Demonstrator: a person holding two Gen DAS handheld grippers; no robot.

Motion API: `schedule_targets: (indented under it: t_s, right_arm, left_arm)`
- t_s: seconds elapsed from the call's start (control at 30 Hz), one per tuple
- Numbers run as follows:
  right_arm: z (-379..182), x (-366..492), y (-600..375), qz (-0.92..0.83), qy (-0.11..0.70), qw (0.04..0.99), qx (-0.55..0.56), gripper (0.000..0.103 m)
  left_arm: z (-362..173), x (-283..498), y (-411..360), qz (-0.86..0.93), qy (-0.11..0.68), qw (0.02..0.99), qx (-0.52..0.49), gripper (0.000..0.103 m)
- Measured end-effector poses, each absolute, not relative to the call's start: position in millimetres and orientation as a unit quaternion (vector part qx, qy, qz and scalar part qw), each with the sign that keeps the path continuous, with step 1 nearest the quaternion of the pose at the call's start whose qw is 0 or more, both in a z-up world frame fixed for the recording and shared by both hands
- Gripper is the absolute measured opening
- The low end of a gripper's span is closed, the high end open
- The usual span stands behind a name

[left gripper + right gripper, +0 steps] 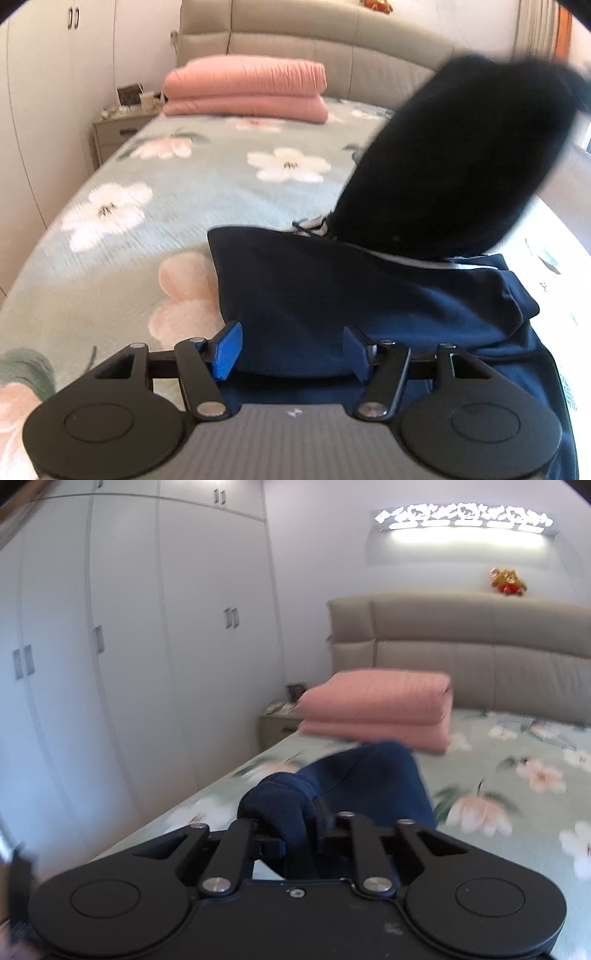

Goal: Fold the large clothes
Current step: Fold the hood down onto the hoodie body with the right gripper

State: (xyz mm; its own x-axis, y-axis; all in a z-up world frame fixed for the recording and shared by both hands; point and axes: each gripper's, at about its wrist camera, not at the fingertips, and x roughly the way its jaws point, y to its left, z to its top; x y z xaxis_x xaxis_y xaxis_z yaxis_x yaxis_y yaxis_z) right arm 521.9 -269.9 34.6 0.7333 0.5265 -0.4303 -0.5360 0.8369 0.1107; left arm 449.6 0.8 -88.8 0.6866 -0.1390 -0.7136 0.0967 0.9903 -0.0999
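Note:
A navy blue garment with white stripes lies on the floral bedspread. My left gripper is open, its blue pads low over the garment's near edge, with cloth between them. In the left wrist view a dark, blurred part of the garment is lifted up at the right. My right gripper is shut on a bunched fold of the navy garment and holds it above the bed.
A folded pink quilt lies at the head of the bed against the beige headboard. A nightstand with small items stands at the left. White wardrobes line the left wall.

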Motion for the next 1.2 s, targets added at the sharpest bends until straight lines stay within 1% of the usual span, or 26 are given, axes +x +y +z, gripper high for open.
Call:
schedule_targets:
  t_s: [0.03, 0.1, 0.17, 0.2, 0.3, 0.37, 0.43, 0.47, 0.5, 0.53, 0.6, 0.63, 0.67, 0.73, 0.8, 0.83, 0.87, 0.9, 0.93, 0.97, 1.07, 1.1, 1.17, 1.2]
  right_arm:
    - [24.9, 503.5, -263.4, 0.283, 0.256, 0.923, -0.047, 0.054]
    - [-4.0, 465.4, -254.3, 0.292, 0.324, 0.894, -0.107, 0.072]
    - [-34.2, 432.5, -252.9, 0.310, 0.406, 0.850, -0.128, 0.072]
    - [-45.2, 419.3, -254.7, 0.315, 0.434, 0.834, -0.129, 0.072]
    - [-63.2, 390.8, -261.6, 0.317, 0.480, 0.807, -0.135, 0.075]
    - [-63.4, 386.1, -267.0, 0.312, 0.485, 0.808, -0.122, 0.075]
    - [-60.5, 388.5, -275.4, 0.285, 0.462, 0.834, -0.098, 0.074]
    - [-60.9, 392.7, -280.7, 0.265, 0.449, 0.850, -0.082, 0.073]
    - [-60.5, 397.5, -288.6, 0.237, 0.431, 0.869, -0.058, 0.067]
    - [-60.4, 407.4, -296.6, 0.209, 0.411, 0.887, -0.021, 0.048]
    - [-69.0, 432.3, -314.4, 0.162, 0.391, 0.901, 0.091, 0.024]
    - [-75.4, 444.6, -317.9, 0.148, 0.388, 0.900, 0.130, 0.018]
    - [-81.9, 452.7, -318.0, 0.131, 0.386, 0.900, 0.154, 0.018]
    - [-95.0, 457.6, -313.2, 0.108, 0.395, 0.897, 0.164, 0.018]
    - [-105.1, 457.3, -308.9, 0.089, 0.411, 0.892, 0.166, 0.019]
    - [-108.5, 457.1, -312.3, 0.090, 0.421, 0.883, 0.186, 0.025]
    - [-111.6, 456.8, -320.2, 0.093, 0.429, 0.873, 0.215, 0.028]
    - [-111.5, 454.5, -327.4, 0.098, 0.434, 0.862, 0.243, 0.044]
    - [-113.2, 451.9, -331.4, 0.101, 0.438, 0.852, 0.268, 0.071]
    - [-112.2, 447.5, -333.3, 0.103, 0.435, 0.848, 0.286, 0.077]
    - [-108.7, 451.9, -327.9, 0.107, 0.436, 0.849, 0.280, 0.078]
    - [-108.9, 454.7, -322.0, 0.104, 0.439, 0.852, 0.267, 0.080]
    - [-114.4, 463.4, -307.7, 0.102, 0.451, 0.856, 0.231, 0.080]
    - [-118.6, 469.4, -299.1, 0.103, 0.463, 0.856, 0.204, 0.072]
  left_arm:
    - [-86.5, 447.5, -0.1, -0.065, 0.390, 0.918, -0.025, 0.063]
    - [-83.4, 441.8, -1.3, -0.071, 0.392, 0.917, -0.027, 0.063]
    - [-82.1, 440.0, -2.9, -0.080, 0.393, 0.916, -0.027, 0.063]
    - [-82.0, 439.5, -4.8, -0.084, 0.393, 0.915, -0.023, 0.063]
    - [-81.0, 440.6, -10.2, -0.093, 0.390, 0.916, -0.020, 0.063]
    - [-79.2, 443.2, -16.5, -0.110, 0.387, 0.915, -0.033, 0.063]
    - [-72.7, 448.1, -24.8, -0.145, 0.377, 0.913, -0.062, 0.063]
    - [-68.1, 451.4, -32.7, -0.165, 0.370, 0.911, -0.074, 0.063]
    - [-63.8, 457.0, -41.9, -0.188, 0.360, 0.910, -0.082, 0.063]
    - [-60.3, 462.2, -53.2, -0.213, 0.351, 0.908, -0.086, 0.064]
    - [-63.8, 476.0, -77.7, -0.263, 0.347, 0.896, -0.089, 0.064]
    - [-72.0, 484.3, -88.1, -0.279, 0.355, 0.888, -0.091, 0.059]
    - [-85.7, 493.3, -97.1, -0.292, 0.377, 0.874, -0.097, 0.052]
    - [-117.0, 506.6, -103.8, -0.308, 0.431, 0.841, -0.111, 0.006]
    - [-135.2, 502.0, -98.2, -0.291, 0.458, 0.833, -0.109, 0.006]
    - [-139.6, 494.6, -88.4, -0.280, 0.461, 0.834, -0.114, 0.006]
    - [-142.6, 487.6, -78.0, -0.273, 0.465, 0.833, -0.125, 0.006]
    - [-144.5, 481.2, -67.2, -0.263, 0.470, 0.832, -0.136, 0.006]
    - [-145.1, 472.6, -56.3, -0.251, 0.473, 0.832, -0.143, 0.007]
    - [-144.7, 468.1, -47.0, -0.242, 0.475, 0.834, -0.144, 0.008]
    - [-143.2, 455.7, -26.0, -0.216, 0.485, 0.836, -0.138, 0.010]
    - [-142.8, 454.1, -19.9, -0.209, 0.487, 0.836, -0.141, 0.011]
    - [-140.3, 453.1, -11.4, -0.198, 0.490, 0.835, -0.153, 0.011]
    - [-138.4, 452.8, -8.4, -0.194, 0.490, 0.836, -0.156, 0.011]
